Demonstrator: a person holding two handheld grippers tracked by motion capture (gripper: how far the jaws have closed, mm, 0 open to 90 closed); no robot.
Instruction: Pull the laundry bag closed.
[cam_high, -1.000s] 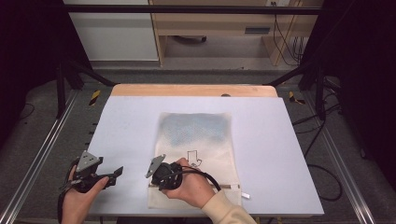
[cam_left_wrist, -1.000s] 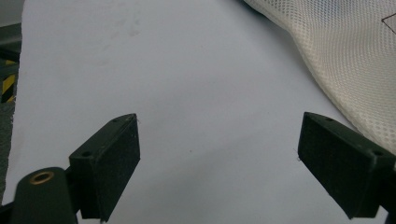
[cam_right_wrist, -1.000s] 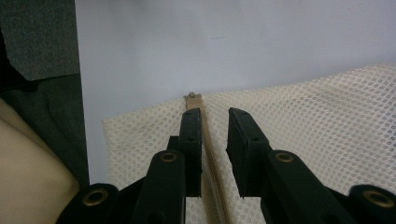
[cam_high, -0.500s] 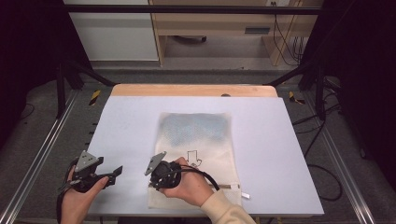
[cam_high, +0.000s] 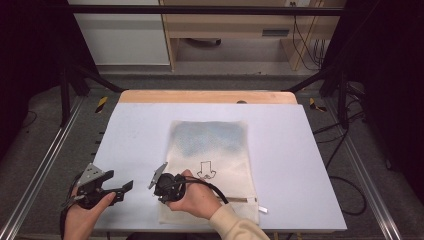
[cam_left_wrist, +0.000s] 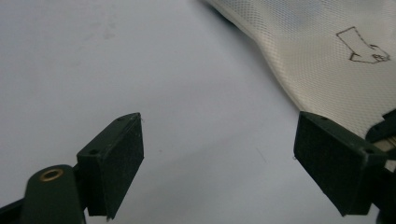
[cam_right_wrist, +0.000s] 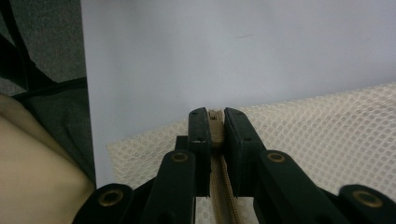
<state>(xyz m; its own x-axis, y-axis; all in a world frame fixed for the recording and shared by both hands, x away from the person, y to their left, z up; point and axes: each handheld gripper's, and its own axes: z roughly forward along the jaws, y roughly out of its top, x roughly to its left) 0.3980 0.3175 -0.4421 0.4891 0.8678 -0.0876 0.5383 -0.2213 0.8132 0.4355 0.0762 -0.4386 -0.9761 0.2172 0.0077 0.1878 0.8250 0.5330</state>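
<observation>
Mesh bag (cam_high: 212, 165): lies flat near the middle of the white table (cam_high: 300, 150), long axis running away from the person, printed arrow (cam_high: 205, 170) pointing toward the near edge.
Zipper (cam_right_wrist: 223, 186): runs across the bag's near end, side to side as the person faces it; a white tab (cam_high: 262, 209) sticks out at its right end.
Right gripper (cam_right_wrist: 213, 127): at the bag's near left corner, jaws pinched nearly shut on a tan piece at the zipper's end, probably the slider or pull, though the close view is too tight to be sure.
Left gripper (cam_left_wrist: 219, 154): jaws wide apart, holding nothing, over bare table just left of the bag's left edge.
Key relation: the zipper's length stretches rightward from the right gripper, so any pull would go along that line toward the tab.
Nearer hand for bracing: the left gripper, just beside the bag's left edge.
</observation>
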